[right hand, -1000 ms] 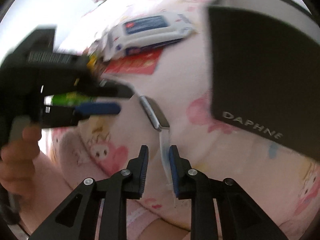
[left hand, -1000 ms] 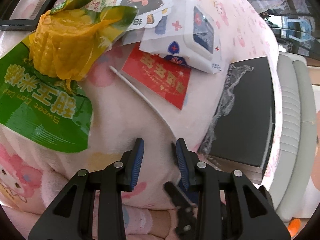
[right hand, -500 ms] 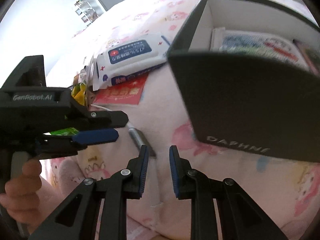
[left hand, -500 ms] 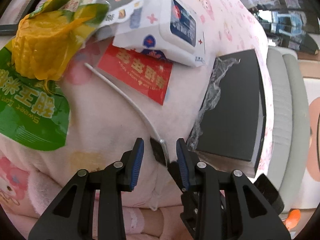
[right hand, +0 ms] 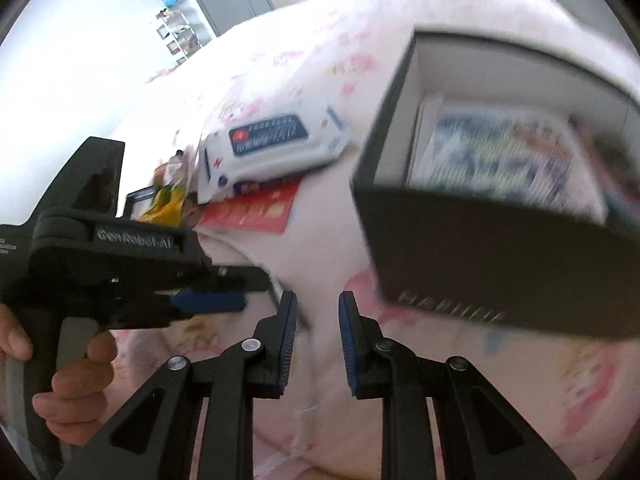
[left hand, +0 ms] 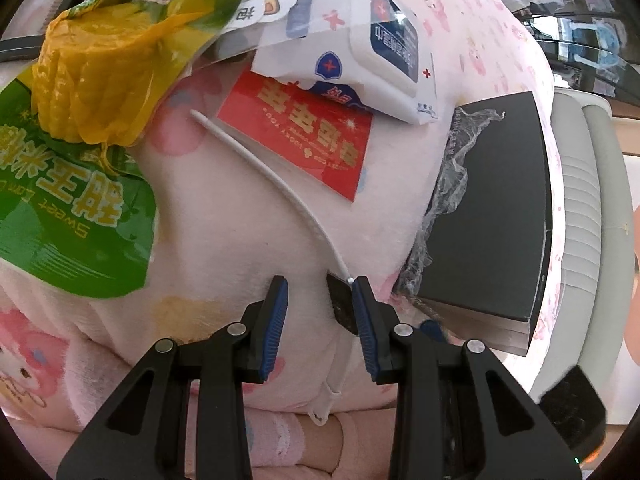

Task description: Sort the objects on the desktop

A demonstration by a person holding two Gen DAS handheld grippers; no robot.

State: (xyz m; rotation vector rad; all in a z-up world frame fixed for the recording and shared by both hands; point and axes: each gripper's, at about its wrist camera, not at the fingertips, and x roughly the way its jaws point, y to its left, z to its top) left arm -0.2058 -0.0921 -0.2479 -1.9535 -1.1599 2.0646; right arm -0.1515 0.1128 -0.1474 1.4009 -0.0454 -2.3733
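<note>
A fitness band with a dark face [left hand: 342,304] and a white strap [left hand: 276,182] lies on the pink blanket. My left gripper [left hand: 320,316] is open, its fingers on either side of the band's face. It shows in the right wrist view [right hand: 208,300], held by a hand. My right gripper [right hand: 314,332] is open and empty above the blanket, below the black open box [right hand: 480,264]. A wet wipes pack [left hand: 376,48], a red card [left hand: 300,136] and a green corn bag [left hand: 76,168] lie further back.
The black box [left hand: 500,216] stands right of the band, with crumpled clear film [left hand: 452,184] on its near side. It holds a printed packet [right hand: 500,160]. A grey sofa edge [left hand: 584,208] lies beyond the box.
My left gripper has moved forward so the band's face now lies between its fingers. My right gripper has risen and swung; its view is blurred and the box interior shows.
</note>
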